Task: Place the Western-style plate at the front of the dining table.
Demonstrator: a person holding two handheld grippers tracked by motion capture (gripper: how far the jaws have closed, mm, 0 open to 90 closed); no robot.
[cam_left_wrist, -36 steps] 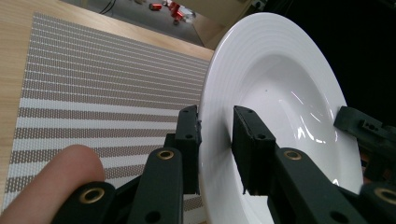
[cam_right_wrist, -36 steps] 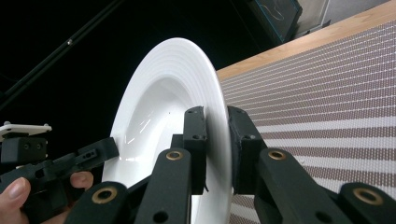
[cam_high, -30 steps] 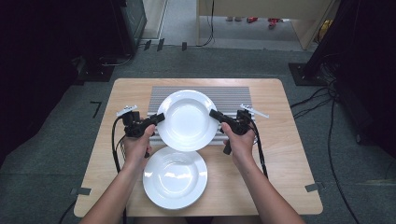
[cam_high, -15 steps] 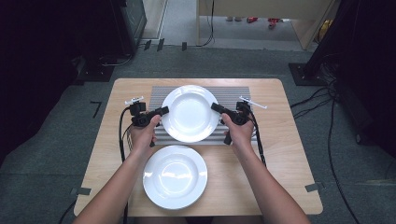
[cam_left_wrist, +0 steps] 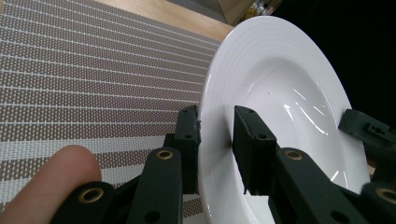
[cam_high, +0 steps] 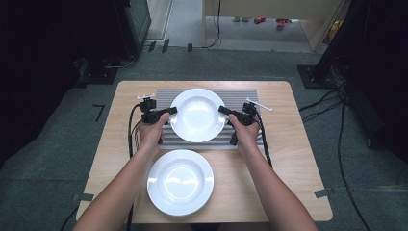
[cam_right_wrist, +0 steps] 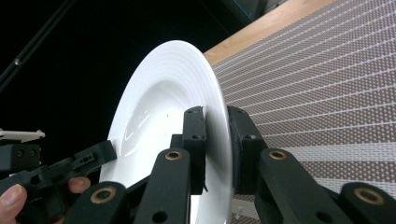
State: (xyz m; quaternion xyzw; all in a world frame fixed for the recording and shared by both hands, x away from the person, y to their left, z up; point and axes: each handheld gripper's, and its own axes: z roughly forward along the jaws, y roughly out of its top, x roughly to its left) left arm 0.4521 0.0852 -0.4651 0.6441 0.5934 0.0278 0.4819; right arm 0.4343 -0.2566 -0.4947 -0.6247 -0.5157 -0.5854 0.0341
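Held plate (cam_high: 197, 114) moved farther onto mat (cam_high: 250, 139); two plates, two tools.

My wooden table (cam_high: 298, 159) stands on grey carpet (cam_high: 62, 159) — black cables (cam_high: 346, 159) trail across it at three o'clock. At twelve o'clock a pale wooden cabinet (cam_high: 269, 9) sits lit, while dark equipment (cam_high: 57, 38) looms at ten o'clock.

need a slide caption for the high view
Two hand-held grippers, left and right, clamp opposite rims of a white ceramic plate over a grey striped placemat.
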